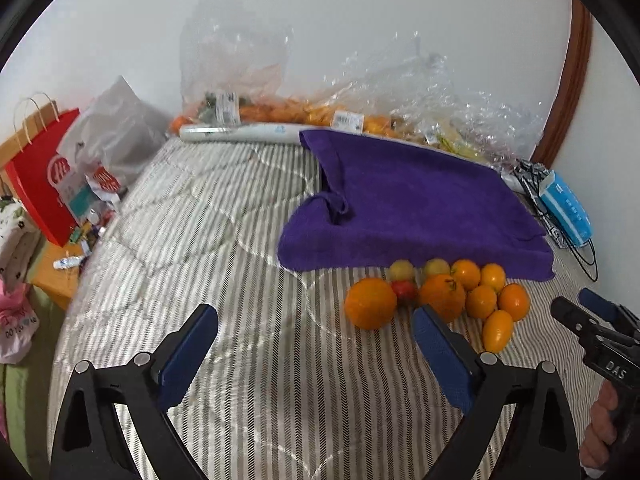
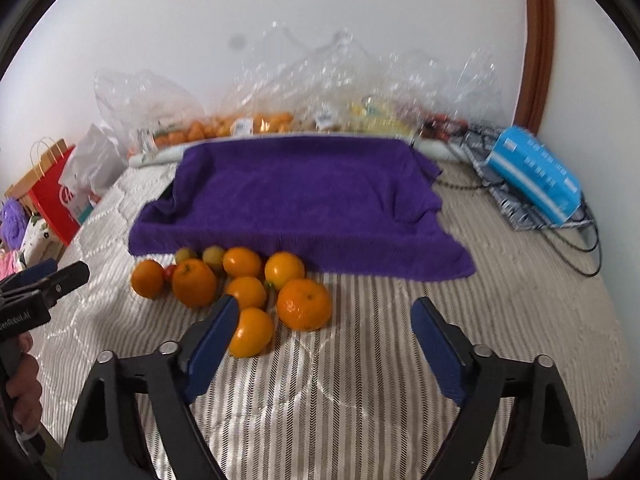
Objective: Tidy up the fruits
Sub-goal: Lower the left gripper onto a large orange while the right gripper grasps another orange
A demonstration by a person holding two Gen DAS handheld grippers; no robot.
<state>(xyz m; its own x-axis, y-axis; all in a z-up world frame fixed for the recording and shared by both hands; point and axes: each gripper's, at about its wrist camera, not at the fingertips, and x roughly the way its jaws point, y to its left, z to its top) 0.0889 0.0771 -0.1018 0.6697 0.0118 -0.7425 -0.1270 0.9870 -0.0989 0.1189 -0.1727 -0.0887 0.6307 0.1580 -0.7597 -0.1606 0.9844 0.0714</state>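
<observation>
Fruit pile [image 2: 236, 292] lies on the striped bed [image 1: 240, 240] against the purple towel's [image 2: 304, 196] near edge; left gripper [image 1: 316, 344] and right gripper [image 2: 324, 340] hover with jaws spread, empty.

- Left hand-held gripper [image 1: 316, 344]: jaws wide apart, nothing between them, above the striped bed [image 1: 224, 240].
- Fruit pile [image 1: 440, 300] on the bed, just in front of the purple towel [image 1: 412, 204]; big orange [image 1: 370, 303] at left, small red fruit [image 1: 404, 290] touching it, second big orange [image 1: 442, 296] by the right blue pad.
- Oval orange fruit [image 1: 497, 331] nearest the camera, at the pile's edge.
- Right hand-held gripper [image 1: 592, 316] at the right edge, near the pile, touching nothing; whether open or closed is unclear.
- Clear bags [image 1: 320, 92] of fruit along the wall.
- Red bag [image 1: 40, 184] far left, blue pack [image 1: 566, 212] far right.
</observation>
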